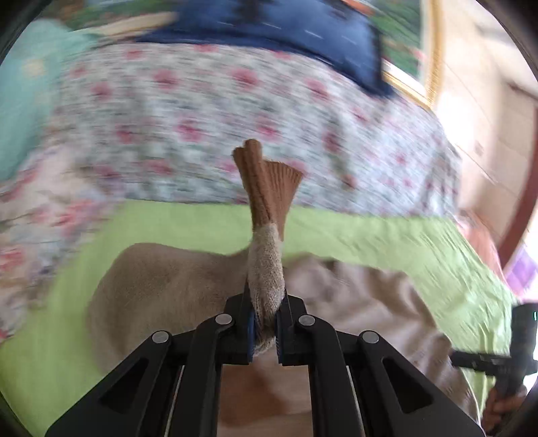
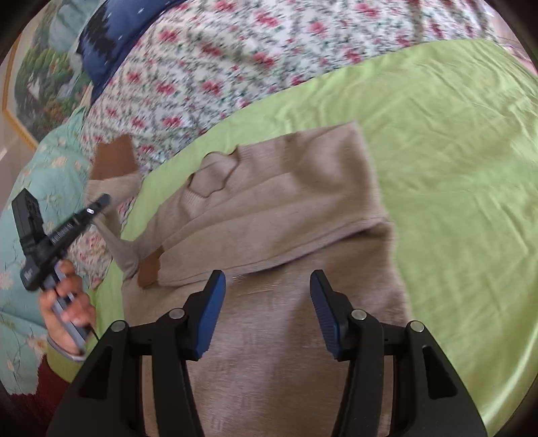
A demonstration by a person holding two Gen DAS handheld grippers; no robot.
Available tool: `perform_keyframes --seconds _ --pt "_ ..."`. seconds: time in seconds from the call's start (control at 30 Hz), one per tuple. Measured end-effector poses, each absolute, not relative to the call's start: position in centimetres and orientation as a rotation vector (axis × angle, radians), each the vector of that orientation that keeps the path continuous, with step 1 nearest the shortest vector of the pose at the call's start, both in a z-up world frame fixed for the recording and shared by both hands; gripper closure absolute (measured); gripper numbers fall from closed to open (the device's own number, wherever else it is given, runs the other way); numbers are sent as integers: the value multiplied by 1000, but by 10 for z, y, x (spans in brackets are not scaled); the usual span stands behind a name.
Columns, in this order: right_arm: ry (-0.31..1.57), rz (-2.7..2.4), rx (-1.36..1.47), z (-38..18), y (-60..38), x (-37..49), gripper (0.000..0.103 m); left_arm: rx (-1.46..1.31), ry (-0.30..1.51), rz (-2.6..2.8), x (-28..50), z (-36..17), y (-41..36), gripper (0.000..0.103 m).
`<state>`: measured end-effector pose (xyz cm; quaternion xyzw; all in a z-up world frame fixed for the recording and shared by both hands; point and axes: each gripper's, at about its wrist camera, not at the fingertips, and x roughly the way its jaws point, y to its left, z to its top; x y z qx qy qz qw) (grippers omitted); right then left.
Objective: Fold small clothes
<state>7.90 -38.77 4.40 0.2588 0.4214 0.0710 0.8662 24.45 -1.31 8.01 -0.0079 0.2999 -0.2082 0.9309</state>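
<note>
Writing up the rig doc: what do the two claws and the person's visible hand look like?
Both claws, left claw and right claw, are matte black linkage arms with silver pivot pins and ribbed blue pads. From the right wrist view, the left unit shows white lettering, a boxy black module and a thin black cable. The hand wears a dark red sleeve.

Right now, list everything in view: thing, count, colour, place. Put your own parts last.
sweater: one, beige with brown cuffs, lying on the green sheet; one sleeve lifted.
sleeve: one, beige with brown cuff, pinched in the left gripper.
green sheet: one, lime green, under the sweater.
floral quilt: one, white with pink flowers, beyond the sheet.
teal quilt: one, teal with pale flowers, beside the floral quilt.
blue cushion: one, dark blue, on the floral quilt's far side.
framed picture: one, gold frame, behind the bedding.
left gripper: black, blue pads, shut on the sleeve.
right gripper: black, blue pads, open over the sweater.
hand: one, holding the left gripper's handle.
</note>
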Motion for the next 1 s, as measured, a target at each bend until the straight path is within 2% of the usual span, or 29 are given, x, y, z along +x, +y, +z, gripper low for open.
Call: perform_keyframes --seconds 0.3,0.33,0.43,0.47,0.5,0.67,0.83,1.0 --pt "877 110 576 40 -405 75 49 188 764 -585 226 -9 -164 94" --pt "879 113 583 39 -405 77 46 209 783 -585 226 -16 -172 93" --pt "880 136 603 37 -400 87 38 271 851 -595 226 -41 -183 78" --pt "880 148 608 37 -397 91 37 282 863 -598 222 -44 -183 63" --pt "883 155 611 35 -394 96 37 283 867 -598 217 -46 -180 49" --pt "898 169 660 26 -387 119 37 252 821 -553 192 -29 -139 31" --pt "917 203 731 16 -379 143 37 215 803 -431 174 -21 -72 28" --pt "947 227 778 4 -366 167 37 130 838 -138 175 -35 23 29"
